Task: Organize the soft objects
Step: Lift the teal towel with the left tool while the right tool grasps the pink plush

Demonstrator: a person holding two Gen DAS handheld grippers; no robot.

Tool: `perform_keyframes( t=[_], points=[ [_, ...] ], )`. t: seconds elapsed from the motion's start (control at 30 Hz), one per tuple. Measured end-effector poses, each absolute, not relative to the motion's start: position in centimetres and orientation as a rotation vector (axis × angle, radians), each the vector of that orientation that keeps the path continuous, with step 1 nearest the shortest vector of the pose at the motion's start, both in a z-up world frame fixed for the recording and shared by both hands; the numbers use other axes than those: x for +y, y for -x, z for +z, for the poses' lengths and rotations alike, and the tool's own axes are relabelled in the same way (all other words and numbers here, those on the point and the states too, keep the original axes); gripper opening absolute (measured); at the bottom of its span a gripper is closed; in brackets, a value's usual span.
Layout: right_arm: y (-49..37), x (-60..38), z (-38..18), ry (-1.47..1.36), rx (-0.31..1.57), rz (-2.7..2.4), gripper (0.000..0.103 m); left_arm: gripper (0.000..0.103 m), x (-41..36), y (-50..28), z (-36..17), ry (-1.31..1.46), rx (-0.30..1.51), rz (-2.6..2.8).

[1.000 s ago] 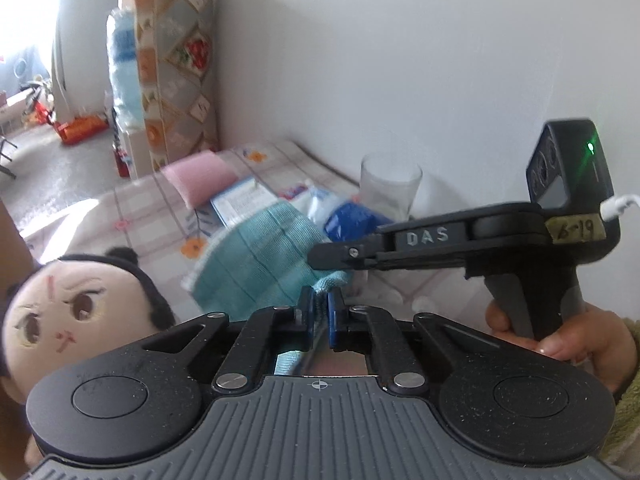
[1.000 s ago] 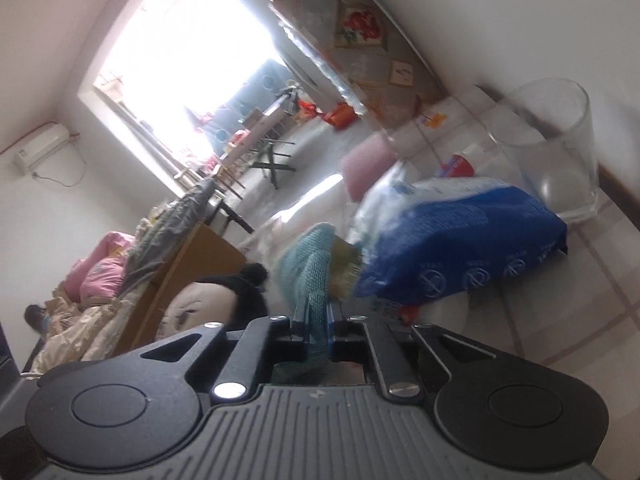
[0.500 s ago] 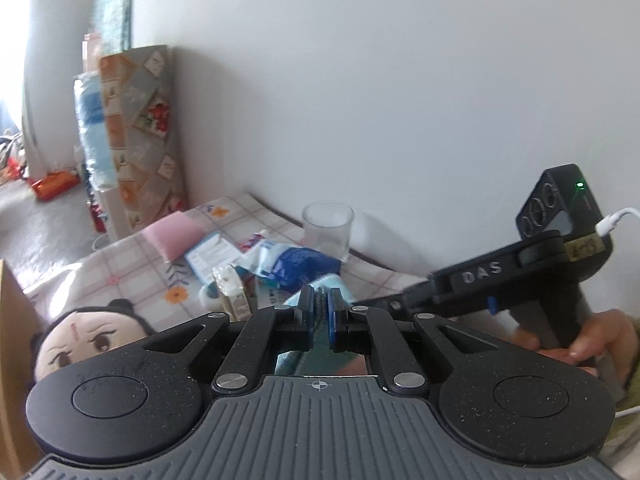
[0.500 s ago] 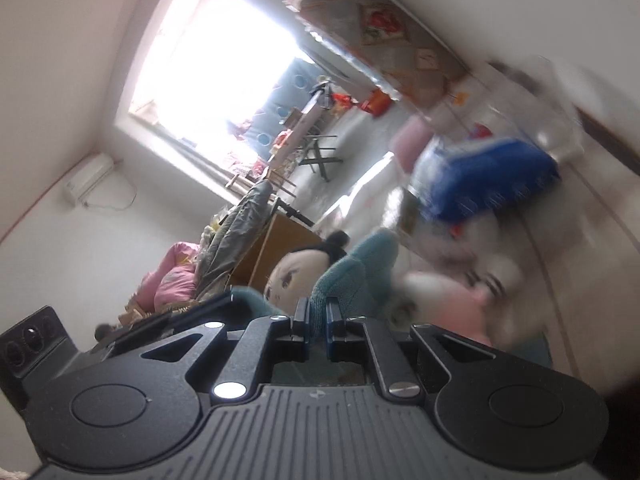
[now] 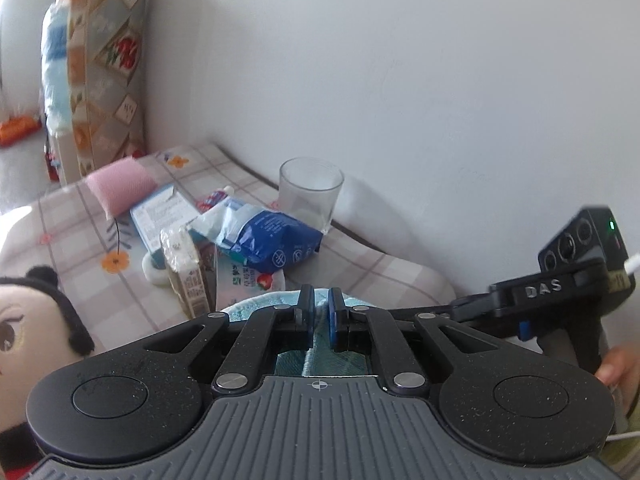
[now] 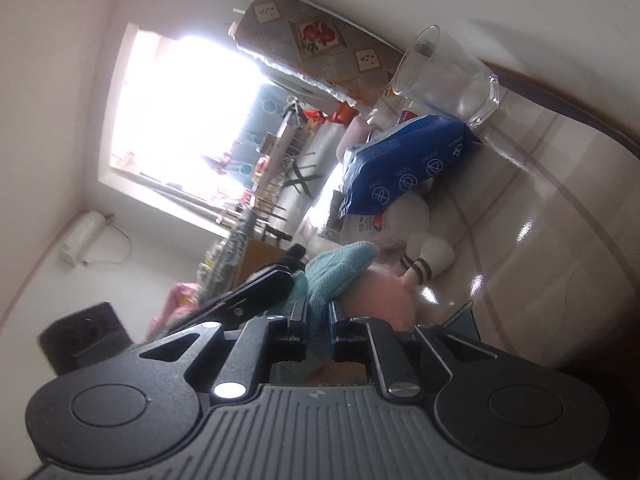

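with both my left tool [image 5: 319, 316] and right tool [image 6: 318, 326] clenched on the teal cloth [image 6: 340, 270], i judged even tension best while folding it.

Clear glass [image 5: 311, 192] upright by wall on checked tablecloth [image 5: 72, 220]; blue packet [image 5: 276, 242] just beside it; small carton [image 5: 185, 276] nearer; patterned roll [image 5: 106, 72] standing in corner.

Teal knitted cloth [image 5: 320, 336]: ribbed weave, bunched, pinched in a fold at lower centre of the left wrist view; in the right wrist view [image 6: 336, 272] it rises as a rounded hump at centre.

Plush doll [image 5: 24, 336]: black hair with bun, embroidered eye, at the left edge, partly cut off.

Pink pad [image 5: 120, 190]: soft, rectangular, lying flat on the checked surface, upper left.
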State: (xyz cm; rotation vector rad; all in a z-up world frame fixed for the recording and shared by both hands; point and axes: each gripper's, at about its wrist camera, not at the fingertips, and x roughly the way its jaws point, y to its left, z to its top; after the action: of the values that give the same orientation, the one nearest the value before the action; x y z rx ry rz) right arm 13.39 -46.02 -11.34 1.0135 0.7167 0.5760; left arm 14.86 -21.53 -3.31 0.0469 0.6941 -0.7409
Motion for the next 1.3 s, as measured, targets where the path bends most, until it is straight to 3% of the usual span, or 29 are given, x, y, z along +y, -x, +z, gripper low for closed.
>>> perform_keyframes(
  t=[0.07, 0.13, 0.2, 0.27, 0.47, 0.57, 0.6, 0.7, 0.77, 0.83, 1.07, 1.3],
  points=[
    [-13.1, -46.6, -11.9, -1.052, 0.693, 0.594, 0.014, 0.006, -21.2, -15.5, -3.6, -0.006, 0.723, -0.737],
    [-13.0, -46.8, -12.2, -1.089, 0.672, 0.621, 0.025, 0.006, -20.9, -16.2, -3.9, 0.030, 0.752, -0.730],
    [-13.1, -46.6, -12.2, -1.090, 0.664, 0.628, 0.055, 0.006, -20.6, -17.0, -4.3, 0.075, 0.786, -0.729],
    [-13.1, -46.2, -11.8, -1.052, 0.654, 0.626, 0.058, 0.006, -20.2, -17.7, -4.6, 0.134, 0.818, -0.739],
    [-13.5, -44.8, -10.7, -0.953, 0.649, 0.630, 0.056, 0.007, -19.4, -19.4, -5.2, 0.273, 0.903, -0.749],
    [-13.7, -43.8, -10.3, -0.877, 0.673, 0.605, 0.039, 0.008, -19.3, -19.8, -5.4, 0.318, 0.922, -0.749],
    [-13.8, -43.5, -10.3, -0.857, 0.682, 0.596, 0.027, 0.009, -19.2, -19.9, -5.4, 0.329, 0.923, -0.748],
    [-13.7, -43.3, -10.8, -0.870, 0.700, 0.599, 0.017, 0.021, -18.6, -19.6, -5.1, 0.338, 0.904, -0.728],
    [-13.6, -43.5, -10.9, -0.894, 0.703, 0.595, 0.016, 0.044, -18.0, -18.8, -4.2, 0.331, 0.860, -0.718],
    [-13.5, -43.9, -11.1, -0.935, 0.706, 0.594, 0.016, 0.050, -17.2, -17.3, -3.0, 0.295, 0.789, -0.703],
    [-13.6, -45.1, -12.2, -1.056, 0.737, 0.581, 0.015, 0.051, -17.3, -9.4, 0.5, -0.017, 0.592, -0.722],
    [-13.7, -44.9, -12.3, -1.096, 0.741, 0.599, 0.015, 0.051, -20.3, -6.8, -1.4, -0.234, 0.567, -0.721]
  ],
)
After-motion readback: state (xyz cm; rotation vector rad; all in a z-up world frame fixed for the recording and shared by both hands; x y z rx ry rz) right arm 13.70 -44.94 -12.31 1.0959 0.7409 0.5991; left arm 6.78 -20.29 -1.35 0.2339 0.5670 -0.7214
